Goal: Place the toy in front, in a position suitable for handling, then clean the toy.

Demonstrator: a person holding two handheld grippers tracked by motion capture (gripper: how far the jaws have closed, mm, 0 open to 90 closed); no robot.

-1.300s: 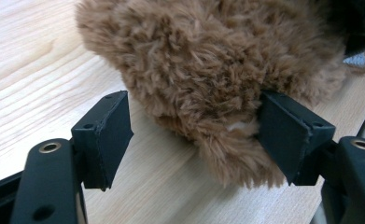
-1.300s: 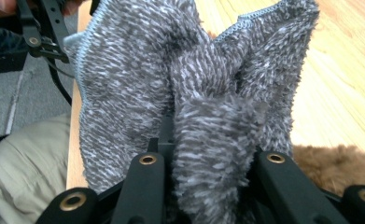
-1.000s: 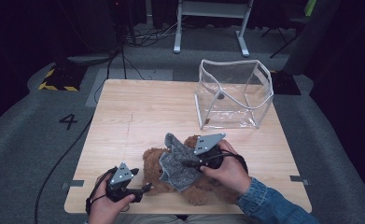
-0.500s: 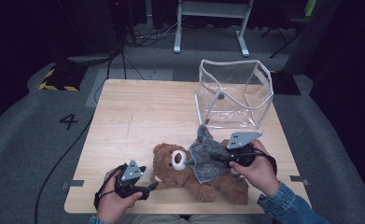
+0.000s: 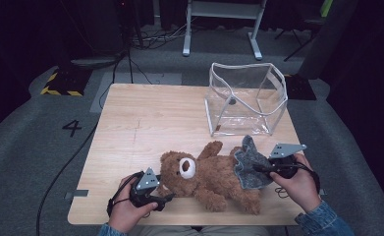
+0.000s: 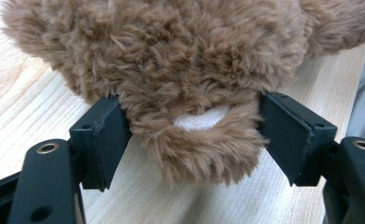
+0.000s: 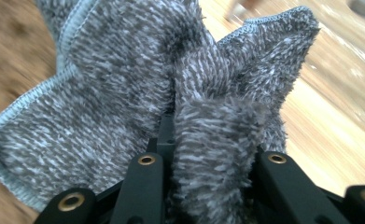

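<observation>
The bear (image 5: 214,176) lies on its back along the near edge of the table (image 5: 145,118), head toward the left gripper (image 5: 161,195). That gripper's jaws stand on either side of the bear's ear (image 6: 199,135), pads (image 6: 103,135) pressed into the fur, pinning the toy. The right gripper (image 5: 259,168) is clamped on a bunched fold of the grey cloth (image 7: 124,84), which drapes over the bear's lower body just ahead of its fingers.

Judging by the work in hand, the bear is being wiped: head and chest lie bare, the cloth sits down by the legs, so the pass looks nearly run out. Whether more strokes remain I cannot tell.

Room is open ahead of both grippers across the bare wood. The clear bag (image 5: 246,98) stands beyond the right gripper's fingers, near but apart. The table edge runs close behind both hands.
</observation>
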